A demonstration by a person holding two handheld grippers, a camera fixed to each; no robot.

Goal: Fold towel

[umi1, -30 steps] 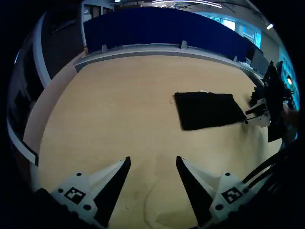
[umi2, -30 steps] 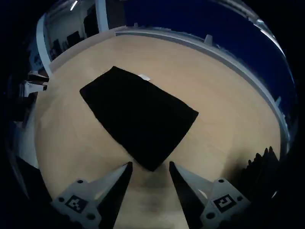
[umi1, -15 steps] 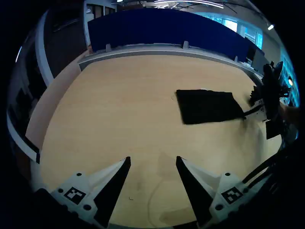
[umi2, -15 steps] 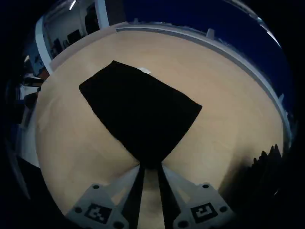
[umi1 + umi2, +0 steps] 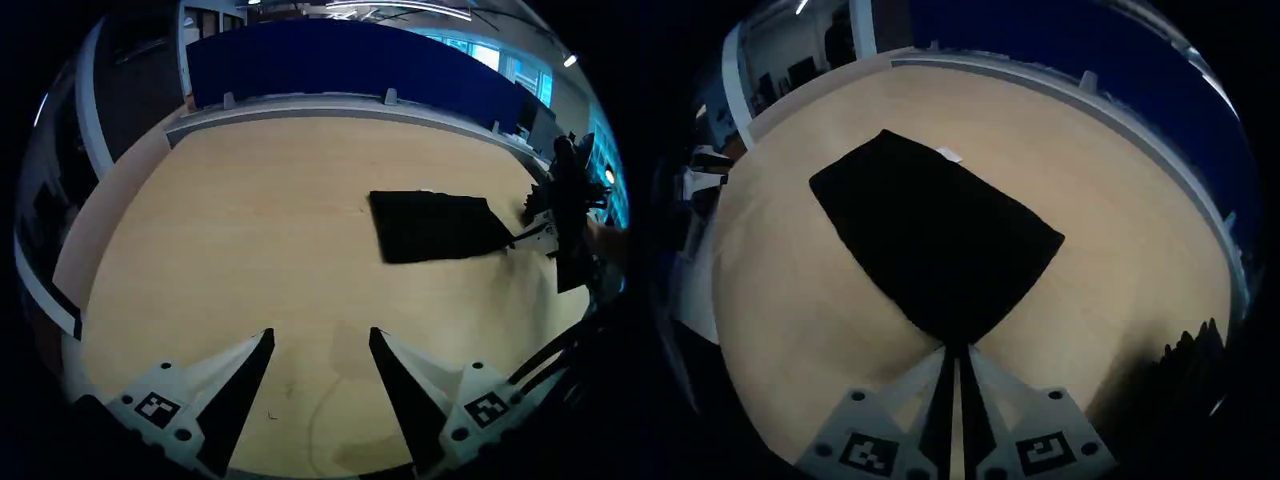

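A black towel [image 5: 932, 240] lies flat on the light wooden table [image 5: 1120, 240]. My right gripper [image 5: 958, 352] is shut on the towel's near corner, its fingers [image 5: 940, 388] almost touching each other. In the left gripper view the same towel [image 5: 436, 226] lies far off at the right, with the right gripper [image 5: 524, 236] pinching its right corner and a hand behind it. My left gripper [image 5: 320, 340] hovers open over bare table with nothing between its fingers, well away from the towel.
A blue partition [image 5: 344, 60] and a grey rail run along the table's far edge. A small white tag [image 5: 948, 154] peeks out at the towel's far side. A cable [image 5: 560, 352] hangs at the right of the left gripper view.
My right gripper went from open in front of the towel's corner to shut on it. The left gripper has barely moved.
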